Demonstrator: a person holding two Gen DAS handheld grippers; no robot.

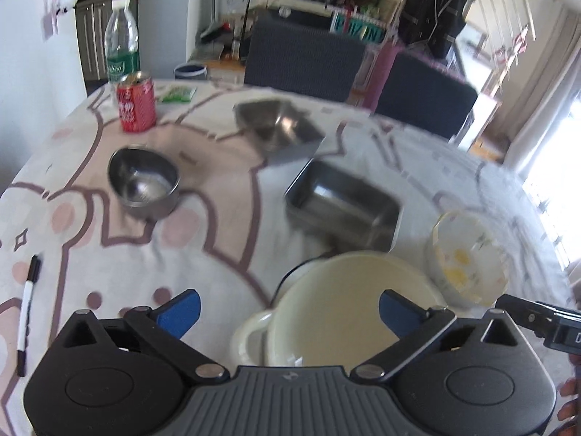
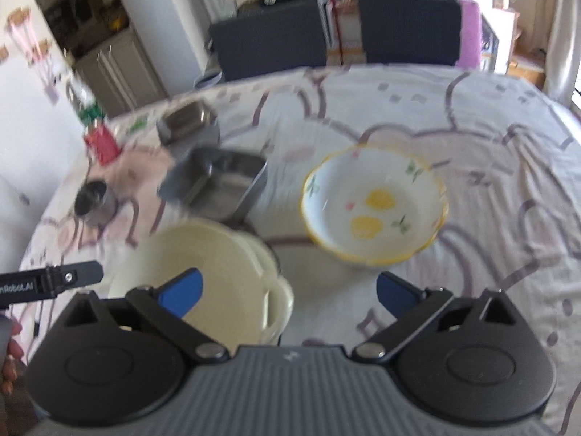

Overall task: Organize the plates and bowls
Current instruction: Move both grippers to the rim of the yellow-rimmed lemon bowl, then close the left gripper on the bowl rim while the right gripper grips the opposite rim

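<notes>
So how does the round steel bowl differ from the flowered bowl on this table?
The round steel bowl is plain grey metal; the flowered bowl is white with a yellow rim and yellow and green motifs. The steel bowl has steep sides, the flowered bowl flares wide and looks larger. The steel bowl stands near the red can, the flowered bowl beside the cream dish. Both sit upright and empty.

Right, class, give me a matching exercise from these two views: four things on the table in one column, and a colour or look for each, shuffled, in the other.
Things:
1. drink can
2. round bowl
3. flowered bowl
4. marker pen

Looks:
A. white with a black cap
B. red
C. white inside with yellow blobs
D. shiny metal

Pairs: 1-B, 2-D, 3-C, 4-A
</notes>
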